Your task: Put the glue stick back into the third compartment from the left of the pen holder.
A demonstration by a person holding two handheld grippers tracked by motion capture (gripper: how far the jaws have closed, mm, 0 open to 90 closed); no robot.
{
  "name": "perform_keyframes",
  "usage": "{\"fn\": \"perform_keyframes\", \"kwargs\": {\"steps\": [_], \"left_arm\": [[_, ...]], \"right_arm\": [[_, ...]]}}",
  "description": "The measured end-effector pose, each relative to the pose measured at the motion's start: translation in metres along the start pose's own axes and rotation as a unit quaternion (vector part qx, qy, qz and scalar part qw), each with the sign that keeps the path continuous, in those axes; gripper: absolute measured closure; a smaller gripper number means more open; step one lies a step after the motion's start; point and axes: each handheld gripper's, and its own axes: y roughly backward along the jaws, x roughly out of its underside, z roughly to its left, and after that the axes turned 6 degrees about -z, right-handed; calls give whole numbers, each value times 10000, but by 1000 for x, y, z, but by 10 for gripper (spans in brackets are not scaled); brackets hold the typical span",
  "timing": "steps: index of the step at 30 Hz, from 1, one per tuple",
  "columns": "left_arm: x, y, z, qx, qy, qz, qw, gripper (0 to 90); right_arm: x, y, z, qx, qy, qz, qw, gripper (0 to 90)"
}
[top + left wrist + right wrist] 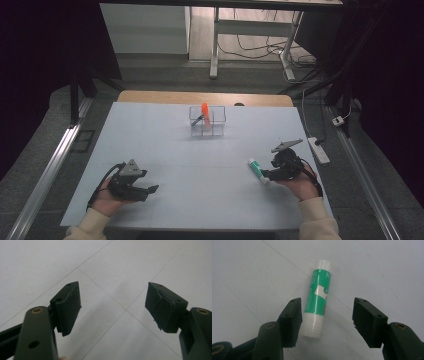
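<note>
In the high view, the glue stick (258, 171) lies flat on the white table (200, 165) at right of centre, its near end at the right gripper (272, 175); the left gripper (150, 191) rests at lower left, well apart from it. In the left gripper view, the jaws stand wide apart over bare table. In the right gripper view, the glue stick (318, 297) lies between the parted jaws, just beside the left one.
</note>
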Motion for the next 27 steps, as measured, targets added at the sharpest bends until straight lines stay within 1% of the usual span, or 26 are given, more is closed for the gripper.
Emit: {"fn": "perform_keyframes", "kwargs": {"steps": [2, 5, 6, 9, 11, 12, 16, 18, 19, 20, 21, 22, 23, 27], "left_arm": [[0, 1, 0, -8, 17, -13, 10000, 283], [0, 2, 0, -22, 28, -33, 10000, 283], [0, 2, 0, -21, 30, -35, 10000, 284], [1, 1, 0, -21, 17, -22, 10000, 284], [1, 1, 0, -20, 22, -19, 10000, 283], [1, 1, 0, -20, 23, -23, 10000, 283], [1, 2, 0, -23, 12, -34, 10000, 283], [1, 2, 0, -24, 12, -26, 10000, 283], [1, 2, 0, -27, 15, -20, 10000, 283], [1, 1, 0, -29, 16, -13, 10000, 283], [1, 1, 0, -31, 14, -11, 10000, 284], [2, 1, 0, -32, 17, -15, 10000, 284], [2, 2, 0, -34, 18, -17, 10000, 283], [1, 2, -1, -39, 6, -28, 10000, 283]], "right_arm": [[-1, -2, 1, 24, 21, 77, 10000, 404], [-2, -4, 3, -27, 29, 155, 9999, 409], [-2, -6, 3, -38, 71, 173, 9998, 411], [-3, -10, 6, -41, 58, 245, 9997, 417], [-4, -13, 7, -36, 77, 345, 9994, 420], [-3, -16, 9, -20, 82, 447, 9990, 425], [-1, -23, 10, 62, 113, 714, 9974, 451], [0, -26, 11, 13, 134, 775, 9969, 481], [0, -28, 12, -19, 143, 819, 9965, 511], [0, -31, 13, -12, 182, 920, 9956, 549], [0, -33, 14, -34, 174, 952, 9953, 568], [0, -33, 15, 20, 203, 966, 9951, 599], [-2, -33, 15, 78, 202, 1008, 9947, 614], [-2, -32, 15, 86, 201, 1015, 9946, 636]]}}
